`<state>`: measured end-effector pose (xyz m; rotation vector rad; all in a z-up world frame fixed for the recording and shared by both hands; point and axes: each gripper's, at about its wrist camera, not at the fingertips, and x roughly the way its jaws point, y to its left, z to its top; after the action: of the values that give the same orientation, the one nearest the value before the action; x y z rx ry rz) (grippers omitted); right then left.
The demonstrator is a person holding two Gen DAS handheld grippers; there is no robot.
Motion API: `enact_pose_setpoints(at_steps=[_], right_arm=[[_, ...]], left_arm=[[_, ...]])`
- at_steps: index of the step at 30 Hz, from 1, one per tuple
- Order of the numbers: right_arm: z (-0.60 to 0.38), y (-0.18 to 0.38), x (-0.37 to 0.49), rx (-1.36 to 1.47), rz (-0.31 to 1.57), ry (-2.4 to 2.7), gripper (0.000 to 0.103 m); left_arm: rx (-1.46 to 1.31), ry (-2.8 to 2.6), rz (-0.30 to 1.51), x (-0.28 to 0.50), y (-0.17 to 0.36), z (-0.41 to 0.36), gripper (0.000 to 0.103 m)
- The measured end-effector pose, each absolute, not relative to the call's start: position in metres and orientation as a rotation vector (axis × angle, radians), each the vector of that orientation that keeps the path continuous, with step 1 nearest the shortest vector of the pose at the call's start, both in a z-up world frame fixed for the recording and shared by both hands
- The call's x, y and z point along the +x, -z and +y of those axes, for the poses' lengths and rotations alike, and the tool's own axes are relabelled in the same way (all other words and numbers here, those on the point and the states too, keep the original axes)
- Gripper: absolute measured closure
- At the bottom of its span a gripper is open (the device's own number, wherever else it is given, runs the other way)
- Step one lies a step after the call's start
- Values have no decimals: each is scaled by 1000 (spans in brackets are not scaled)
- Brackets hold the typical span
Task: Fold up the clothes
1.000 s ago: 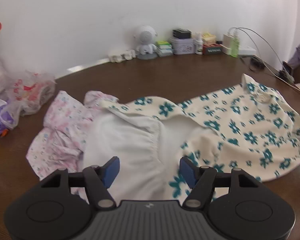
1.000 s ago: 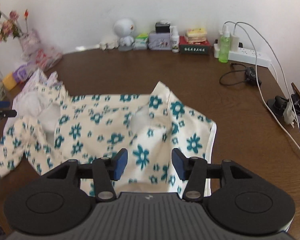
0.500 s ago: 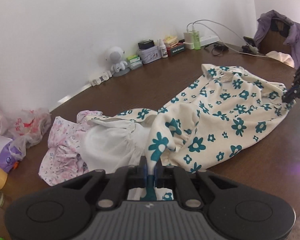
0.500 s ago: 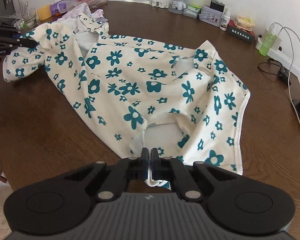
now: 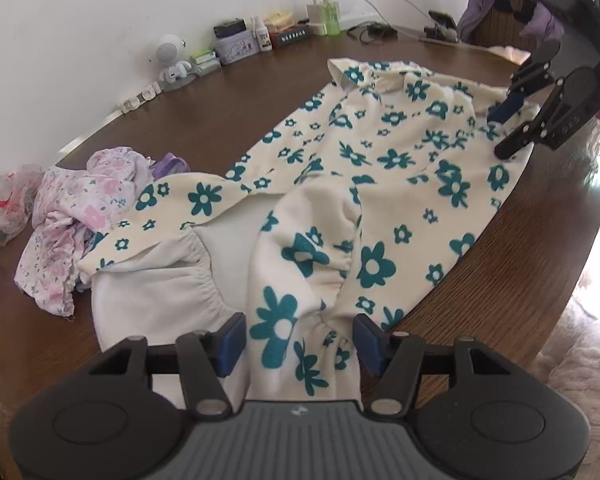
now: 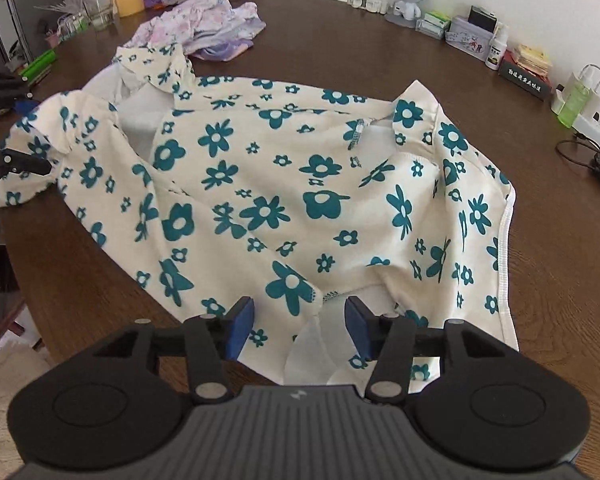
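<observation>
The cream garment with teal flowers [image 6: 284,184] lies spread on the brown table [image 6: 340,32], its long axis running from one claw to the other, so each claw stands at one end of it. The left gripper [image 5: 300,340] is at the end with the gathered, elasticated cuffs: a flowered cuff sits right between its blue pads, with the white lining just to its left. Its jaws are opening, and the pads stand clear of the cloth on both sides. The right gripper [image 6: 298,322] is at the opposite end, where a corner of hem with its white inner face lies between the pads; those jaws are opening too, not pinching. From either claw the rest of the garment stretches ahead and away. Beyond the left gripper's end, a pink floral garment [image 5: 72,216] lies bunched, touching the cream one.
</observation>
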<state>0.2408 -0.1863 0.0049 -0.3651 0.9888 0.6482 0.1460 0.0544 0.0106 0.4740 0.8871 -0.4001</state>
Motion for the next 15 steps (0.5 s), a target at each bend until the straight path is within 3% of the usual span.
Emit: enact_pose_setpoints(at_steps=[1,2,3,4,15], right_arm=[[-188,-3,241,-352,987,-656,55],[-191,-2,240,-326,982,-669,73],[-193,-2,240,-309,981,-667,93],[-195,-3,240,-293,981,-662,98],[-253,1,266,-151,985,-472,100]], left_arm=[[495,393,898,150,-5,51,75],[490,391,890,155,-2,50,88],[511,386,877,163,-1,47,89],[532,382,864,171,1,43,90],[654,385,718,282,5,-14,87]])
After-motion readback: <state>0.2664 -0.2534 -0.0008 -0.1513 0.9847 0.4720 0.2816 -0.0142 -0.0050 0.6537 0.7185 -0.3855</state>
